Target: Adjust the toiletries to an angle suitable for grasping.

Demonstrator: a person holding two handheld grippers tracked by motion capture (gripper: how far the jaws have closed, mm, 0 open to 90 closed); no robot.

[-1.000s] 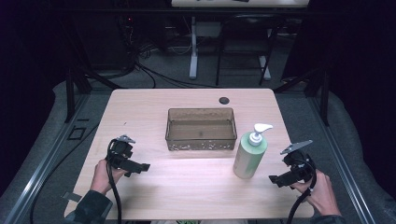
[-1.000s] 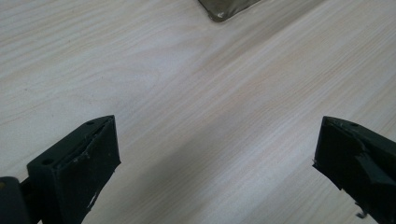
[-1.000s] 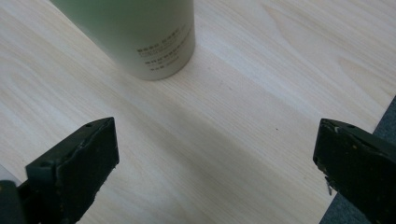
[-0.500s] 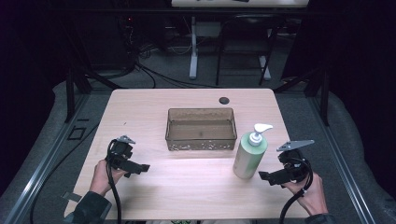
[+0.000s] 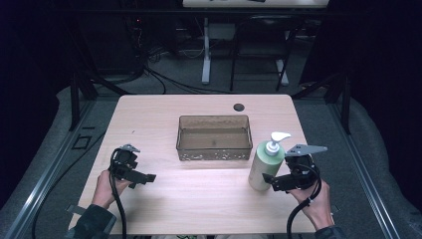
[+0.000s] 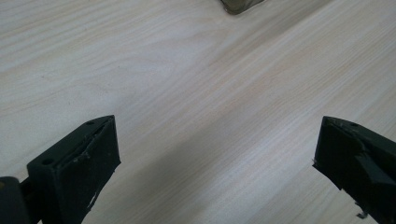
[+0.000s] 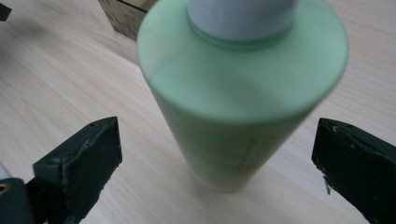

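right tongs [image 5: 272, 180]: moved in from the tabletop's [image 5: 149, 114] right edge, jaws wide, now either side of the bottle [image 5: 265, 167], not yet touching
bottle: upright, just right of the bin [image 5: 214, 149] (unmoved)
left tongs [image 5: 144, 178]: wide, empty, unchanged
meaning: grasp looks imminent

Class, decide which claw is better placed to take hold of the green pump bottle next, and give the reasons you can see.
The right claw. It sits open right beside the green pump bottle, whose body stands between its jaws in the right gripper view. The left claw, also open, lies across the table with bare wood before it.
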